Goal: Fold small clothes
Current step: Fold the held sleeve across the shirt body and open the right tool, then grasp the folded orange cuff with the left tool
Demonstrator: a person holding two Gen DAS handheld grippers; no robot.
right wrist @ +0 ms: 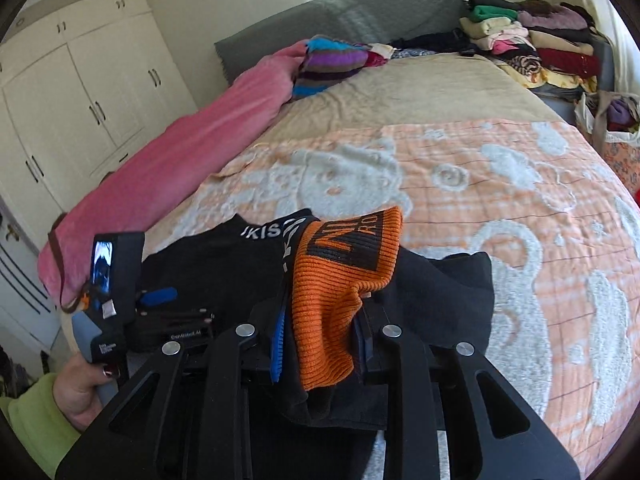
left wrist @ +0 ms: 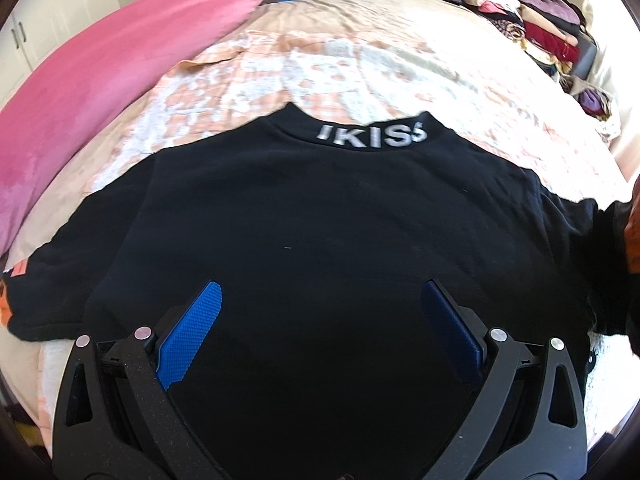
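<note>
Left wrist view: your left gripper [left wrist: 320,300] hovers low over the black sweater [left wrist: 304,220], blue pads [left wrist: 192,332] spread wide, gripping nothing.
Sweater position: it lies flat on the orange-and-white blanket [left wrist: 360,72], collar lettering [left wrist: 372,136] pointing away from you.
Beside it: pink bedding [left wrist: 120,92] runs along the left.
Right wrist view: your right gripper [right wrist: 320,336] is clamped on the orange ribbed cuff [right wrist: 332,304] of the sweater's sleeve, lifted above the blanket.
Far end: folded clothes stack [right wrist: 532,44] by the headboard.
</note>
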